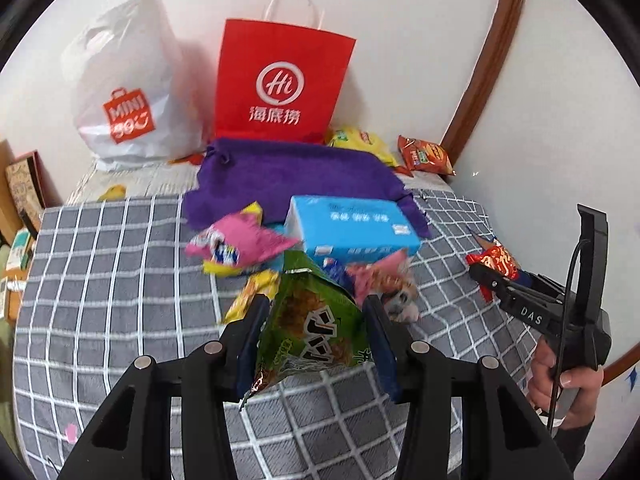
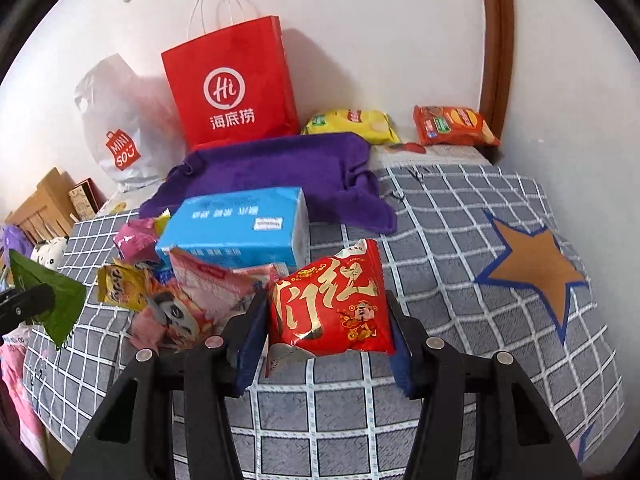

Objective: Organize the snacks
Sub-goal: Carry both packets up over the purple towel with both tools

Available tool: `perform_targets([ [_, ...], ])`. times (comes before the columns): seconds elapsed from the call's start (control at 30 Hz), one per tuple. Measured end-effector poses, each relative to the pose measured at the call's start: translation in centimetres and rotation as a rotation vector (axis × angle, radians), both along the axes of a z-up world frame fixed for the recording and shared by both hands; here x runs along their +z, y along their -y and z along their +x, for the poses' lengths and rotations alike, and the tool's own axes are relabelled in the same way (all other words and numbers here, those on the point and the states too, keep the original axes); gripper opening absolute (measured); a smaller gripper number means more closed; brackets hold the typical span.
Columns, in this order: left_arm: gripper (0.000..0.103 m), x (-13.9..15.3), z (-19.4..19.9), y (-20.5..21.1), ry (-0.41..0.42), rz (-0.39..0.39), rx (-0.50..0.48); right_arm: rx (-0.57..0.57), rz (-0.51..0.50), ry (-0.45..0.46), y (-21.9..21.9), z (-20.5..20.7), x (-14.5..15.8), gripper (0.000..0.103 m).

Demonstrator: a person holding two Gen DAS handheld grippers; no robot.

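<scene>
My left gripper (image 1: 316,312) is shut on a green snack packet (image 1: 316,328) and holds it above the checked bedspread (image 1: 120,280). My right gripper (image 2: 326,308) is shut on a red snack packet (image 2: 332,312) with gold characters; it also shows at the right of the left wrist view (image 1: 496,264). The green packet shows at the left edge of the right wrist view (image 2: 52,300). A pile of loose snacks, pink (image 1: 240,240) and yellow (image 2: 120,288), lies beside a blue tissue box (image 2: 240,228).
A red paper bag (image 1: 280,80) and a white plastic bag (image 1: 128,96) stand against the wall. A purple towel (image 2: 280,168) lies in front of them. A yellow chip bag (image 2: 352,124) and an orange chip bag (image 2: 456,126) lie at the back right.
</scene>
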State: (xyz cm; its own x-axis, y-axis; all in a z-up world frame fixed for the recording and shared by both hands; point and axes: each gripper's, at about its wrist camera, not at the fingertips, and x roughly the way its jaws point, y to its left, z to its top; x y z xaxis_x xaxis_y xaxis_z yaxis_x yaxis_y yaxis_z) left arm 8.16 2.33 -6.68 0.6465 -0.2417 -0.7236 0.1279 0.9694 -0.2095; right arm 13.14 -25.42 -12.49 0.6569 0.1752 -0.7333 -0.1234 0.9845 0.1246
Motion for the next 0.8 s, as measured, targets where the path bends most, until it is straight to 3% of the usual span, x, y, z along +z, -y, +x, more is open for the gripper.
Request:
perform_targets([
  [0.8, 0.046, 5.4, 13.5, 1.3, 0.047, 0.061, -0.016, 0.081, 0.016, 0.113, -4.0, 13.3, 7.7, 0.054],
])
